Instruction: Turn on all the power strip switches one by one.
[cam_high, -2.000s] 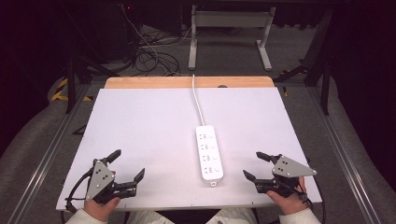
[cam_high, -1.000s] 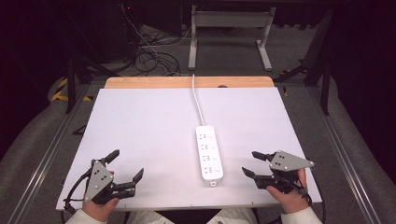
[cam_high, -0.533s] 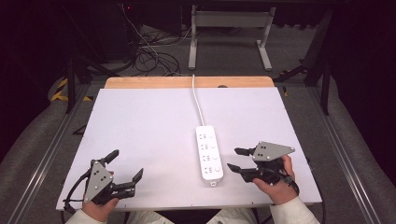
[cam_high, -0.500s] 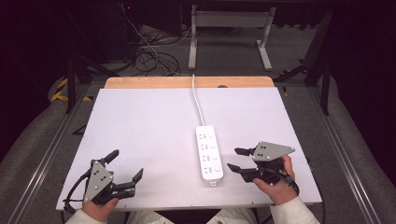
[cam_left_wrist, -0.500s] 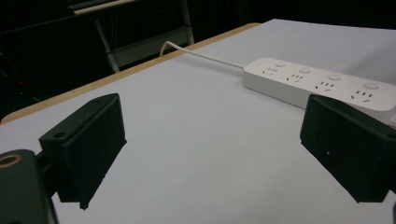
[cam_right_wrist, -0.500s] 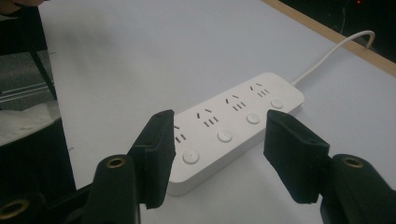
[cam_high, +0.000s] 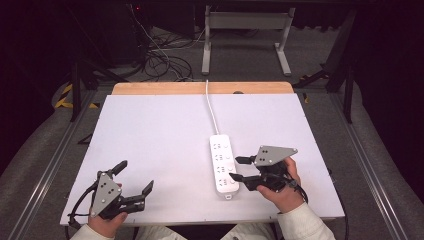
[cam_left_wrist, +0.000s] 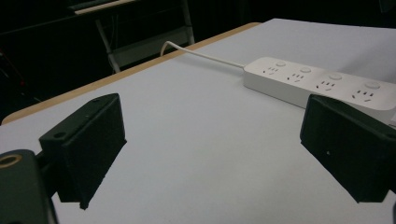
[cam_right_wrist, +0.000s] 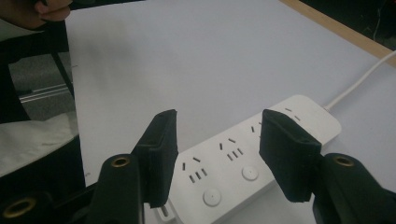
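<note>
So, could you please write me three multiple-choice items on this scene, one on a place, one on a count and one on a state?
1. Where is the right gripper?
A. At the table's far edge
B. Beside the power strip, at its near end
C. At the table's left corner

2. How many sockets does the strip have?
A. Two
B. Four
C. Six

3. How do the left gripper's jaws stand?
A. Open, with nothing between them
B. Shut on the cord
C. Shut on the strip

Answers: 1 B, the high view shows its jaws at the strip's right side near the person; 2 B, the left gripper view shows four sockets in a row, each with a button; 3 A, bare table lies between its jaws.
</note>
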